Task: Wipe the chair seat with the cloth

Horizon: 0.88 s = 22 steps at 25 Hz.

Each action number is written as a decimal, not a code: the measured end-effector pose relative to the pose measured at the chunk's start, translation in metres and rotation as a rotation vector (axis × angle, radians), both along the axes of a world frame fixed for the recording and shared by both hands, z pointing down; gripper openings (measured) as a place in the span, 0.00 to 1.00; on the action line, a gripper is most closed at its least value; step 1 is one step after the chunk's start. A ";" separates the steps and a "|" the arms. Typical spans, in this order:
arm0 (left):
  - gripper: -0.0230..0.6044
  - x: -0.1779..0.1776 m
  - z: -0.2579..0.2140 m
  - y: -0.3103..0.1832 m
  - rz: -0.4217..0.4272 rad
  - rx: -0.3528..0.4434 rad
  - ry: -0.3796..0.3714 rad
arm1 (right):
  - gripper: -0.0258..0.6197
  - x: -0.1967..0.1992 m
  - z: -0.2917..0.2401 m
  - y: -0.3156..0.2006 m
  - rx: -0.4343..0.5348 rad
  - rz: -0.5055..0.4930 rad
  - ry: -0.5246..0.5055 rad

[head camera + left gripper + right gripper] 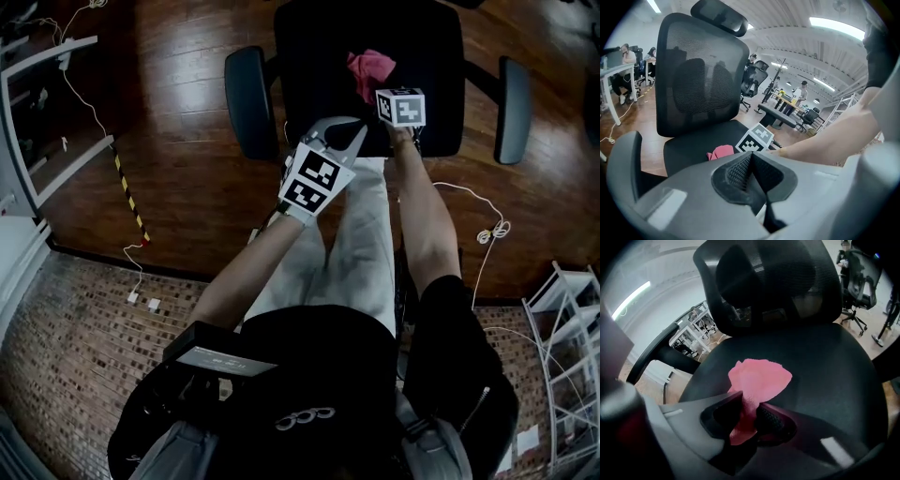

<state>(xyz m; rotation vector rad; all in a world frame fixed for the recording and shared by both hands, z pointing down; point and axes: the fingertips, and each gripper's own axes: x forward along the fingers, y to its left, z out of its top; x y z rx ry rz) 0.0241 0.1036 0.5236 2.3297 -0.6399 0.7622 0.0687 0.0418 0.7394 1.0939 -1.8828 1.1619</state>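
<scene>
Seat (pixel 829 380): wiping it well is calling for cloth (pixel 759 378) pressed flat and dragged in long overlapping passes, I'd judge.
Cloth: lying bunched mid-seat, one end running up into right gripper (pixel 749 417).
Right jaws: pinching cloth tight, sitting nearly together.
Left gripper (pixel 751 169): hovering before seat, jaws meeting, holding nothing.

Right tongs (pixel 381 91) touch the pink cloth (pixel 370 66) on the black office chair seat (pixel 319 37); left tongs (pixel 345 132) hang at its front edge.
</scene>
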 end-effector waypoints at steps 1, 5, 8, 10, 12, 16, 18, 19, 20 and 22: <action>0.02 0.007 0.001 0.000 -0.001 -0.004 0.000 | 0.17 0.012 0.000 -0.001 -0.001 0.008 0.002; 0.02 0.027 0.004 -0.002 -0.004 -0.013 -0.004 | 0.17 0.042 -0.002 -0.009 0.016 0.017 0.003; 0.02 0.039 0.007 -0.003 -0.001 -0.016 -0.009 | 0.17 0.060 -0.002 -0.013 0.021 0.040 0.006; 0.02 0.046 0.007 -0.003 0.002 -0.015 -0.011 | 0.17 0.075 -0.003 -0.015 0.030 0.066 0.019; 0.02 0.052 0.008 -0.002 0.005 -0.014 -0.014 | 0.17 0.095 -0.004 -0.015 0.037 0.099 0.040; 0.02 0.062 0.007 0.000 0.012 -0.016 -0.013 | 0.17 0.139 -0.008 -0.015 0.052 0.163 0.113; 0.02 0.067 0.005 0.002 0.017 -0.016 -0.010 | 0.17 0.160 -0.012 -0.012 0.056 0.188 0.173; 0.02 0.070 0.004 0.003 0.020 -0.016 -0.008 | 0.17 0.169 -0.014 -0.011 0.058 0.197 0.207; 0.02 0.072 0.004 0.005 0.023 -0.016 -0.007 | 0.17 0.177 -0.016 -0.010 0.060 0.205 0.240; 0.02 0.076 0.002 0.007 0.028 -0.013 -0.004 | 0.17 0.193 -0.021 -0.008 0.066 0.230 0.306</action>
